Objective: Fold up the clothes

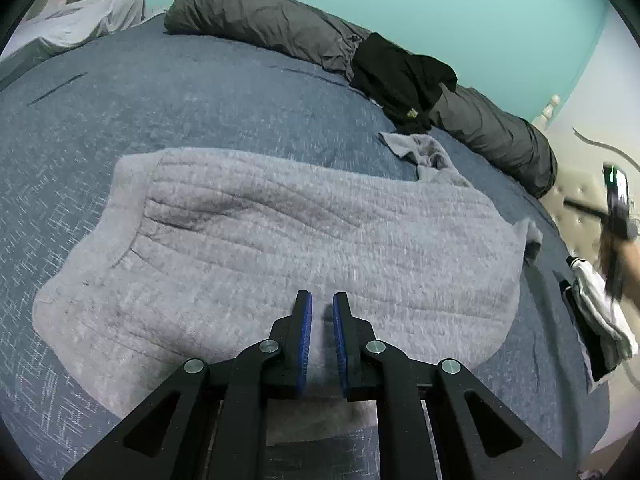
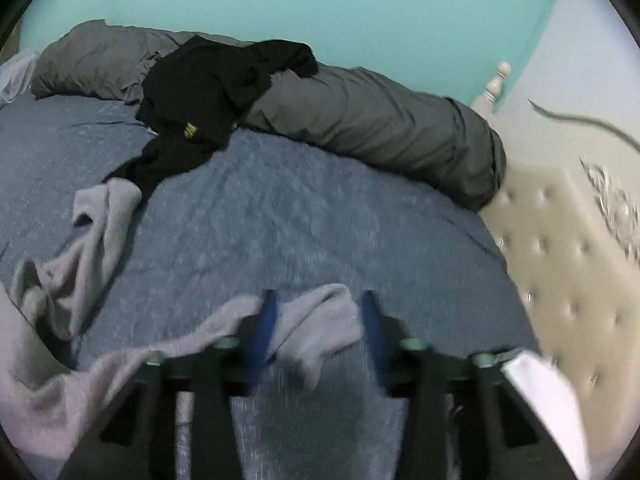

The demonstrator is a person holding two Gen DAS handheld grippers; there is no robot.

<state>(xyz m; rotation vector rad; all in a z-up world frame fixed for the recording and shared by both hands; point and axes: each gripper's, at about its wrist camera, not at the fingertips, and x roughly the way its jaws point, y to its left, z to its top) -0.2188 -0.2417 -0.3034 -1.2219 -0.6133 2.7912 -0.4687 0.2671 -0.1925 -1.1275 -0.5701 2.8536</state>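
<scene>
The grey sweater (image 1: pixel 288 248) lies flat on the bed (image 1: pixel 200 92), its long axis running side to side across the left wrist view. One end reaches toward the dark grey pillows (image 1: pixel 280 24); there a sleeve (image 1: pixel 424 152) is crumpled, pointing at the black garment (image 1: pixel 400 80) draped over the pillows. The knit is fuzzy, with soft horizontal ribs and a few shallow creases. The bedcover is blue with a flecked weave.

The left tool (image 1: pixel 320 300) tilts down over the near edge of the sweater, its blue-padded jaws parted by a narrow gap with nothing pinched between them. To its right, at the bed's edge, lies a folded white and black garment (image 1: pixel 600 312), and the person's other hand (image 1: pixel 624 248) shows blurred beyond it.

The right tool (image 2: pixel 318 304), blurred, also points down at the bed. Its jaws stand apart and released; the other sleeve (image 2: pixel 316 328) lies loosely between them, resting against the left pad. A tufted beige headboard (image 2: pixel 560 264) is to its right.
</scene>
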